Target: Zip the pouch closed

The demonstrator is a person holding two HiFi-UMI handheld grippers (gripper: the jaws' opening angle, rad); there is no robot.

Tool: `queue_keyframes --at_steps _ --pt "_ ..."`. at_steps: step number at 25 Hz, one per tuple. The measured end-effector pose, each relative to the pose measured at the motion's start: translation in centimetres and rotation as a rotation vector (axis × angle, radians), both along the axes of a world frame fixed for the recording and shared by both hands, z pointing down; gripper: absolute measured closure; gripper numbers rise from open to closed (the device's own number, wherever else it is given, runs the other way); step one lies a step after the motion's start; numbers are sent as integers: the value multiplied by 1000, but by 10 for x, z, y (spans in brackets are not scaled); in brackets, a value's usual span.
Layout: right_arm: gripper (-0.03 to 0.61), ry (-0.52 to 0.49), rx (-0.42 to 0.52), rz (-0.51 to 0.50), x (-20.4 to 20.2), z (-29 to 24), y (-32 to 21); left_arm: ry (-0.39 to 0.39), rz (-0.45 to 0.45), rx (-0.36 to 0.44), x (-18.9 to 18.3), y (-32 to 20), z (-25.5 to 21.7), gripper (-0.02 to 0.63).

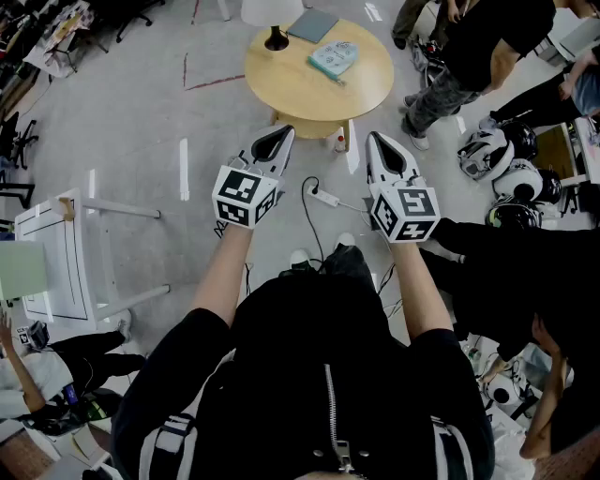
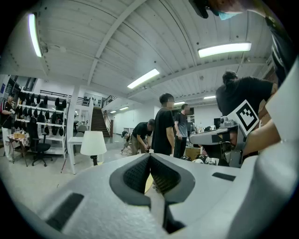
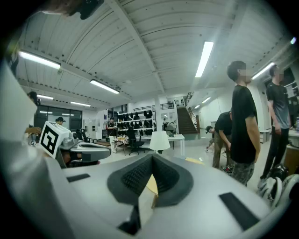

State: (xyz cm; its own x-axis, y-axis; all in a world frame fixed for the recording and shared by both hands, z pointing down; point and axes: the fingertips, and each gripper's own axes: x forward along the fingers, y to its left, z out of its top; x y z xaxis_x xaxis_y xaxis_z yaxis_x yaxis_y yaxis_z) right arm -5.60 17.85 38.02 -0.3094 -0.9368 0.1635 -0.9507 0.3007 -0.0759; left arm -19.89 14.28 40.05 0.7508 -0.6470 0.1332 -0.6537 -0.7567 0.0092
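Observation:
A light teal pouch (image 1: 334, 58) lies on a round wooden table (image 1: 281, 80) ahead of me, well beyond both grippers. My left gripper (image 1: 282, 134) (image 2: 149, 157) is held out level short of the table's near edge, its jaws shut with nothing between them. My right gripper (image 1: 374, 139) (image 3: 152, 157) hangs beside it at the same height, also shut and empty. Each gripper view shows the other gripper at its side, and only a yellow sliver of the table past the closed jaws. The pouch does not show in either gripper view.
On the table also stand a lamp with a black base (image 1: 276, 39) and a grey flat item (image 1: 313, 25). A power strip and cable (image 1: 323, 198) lie on the floor. Several people stand at the right near helmets (image 1: 506, 164). A white desk (image 1: 56, 253) is at the left.

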Motion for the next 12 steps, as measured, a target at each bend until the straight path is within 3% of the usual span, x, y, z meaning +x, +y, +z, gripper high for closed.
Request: queue_keyframes --at_steps 12 --pt "575 6 -9 -6 -5 0 -2 6 5 -7 -4 -5 2 612"
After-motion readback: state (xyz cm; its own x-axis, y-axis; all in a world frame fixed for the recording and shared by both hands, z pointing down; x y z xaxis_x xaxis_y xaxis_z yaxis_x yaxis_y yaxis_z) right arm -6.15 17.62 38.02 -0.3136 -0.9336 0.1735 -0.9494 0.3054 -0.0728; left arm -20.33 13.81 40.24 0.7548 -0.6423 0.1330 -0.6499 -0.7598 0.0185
